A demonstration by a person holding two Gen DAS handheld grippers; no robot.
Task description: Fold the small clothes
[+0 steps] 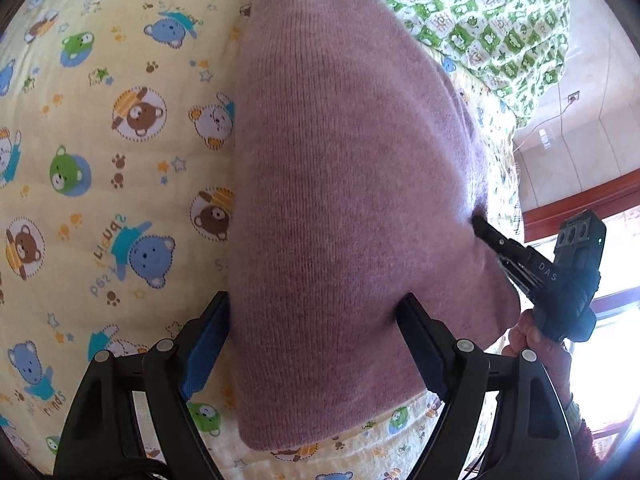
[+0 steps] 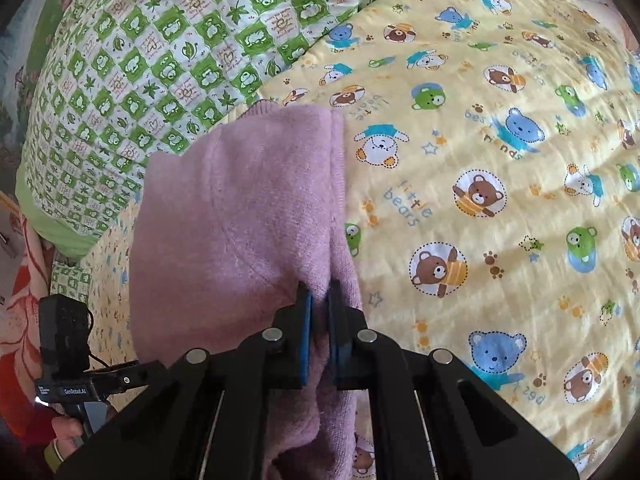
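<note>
A pink knitted garment (image 1: 340,160) lies folded into a long strip on the yellow bear-print bedsheet (image 1: 100,140). My left gripper (image 1: 314,304) stands open and wide. Its left finger rests at the strip's left edge, its right finger presses into the knit, and the cloth fills the gap. My right gripper (image 2: 320,300) is shut on a raised fold of the pink garment (image 2: 240,208) at its near right edge. In the left wrist view the right gripper (image 1: 478,225) bites the cloth's right edge. Both garment ends run out of view.
A green-and-white checked quilt (image 2: 152,64) is bunched just beyond the garment. The bedsheet (image 2: 500,200) spreads out to the right. A hand (image 1: 528,336) holds the right gripper's handle, with a window behind it. The bed's edge and a floral cloth (image 2: 24,288) lie at the left.
</note>
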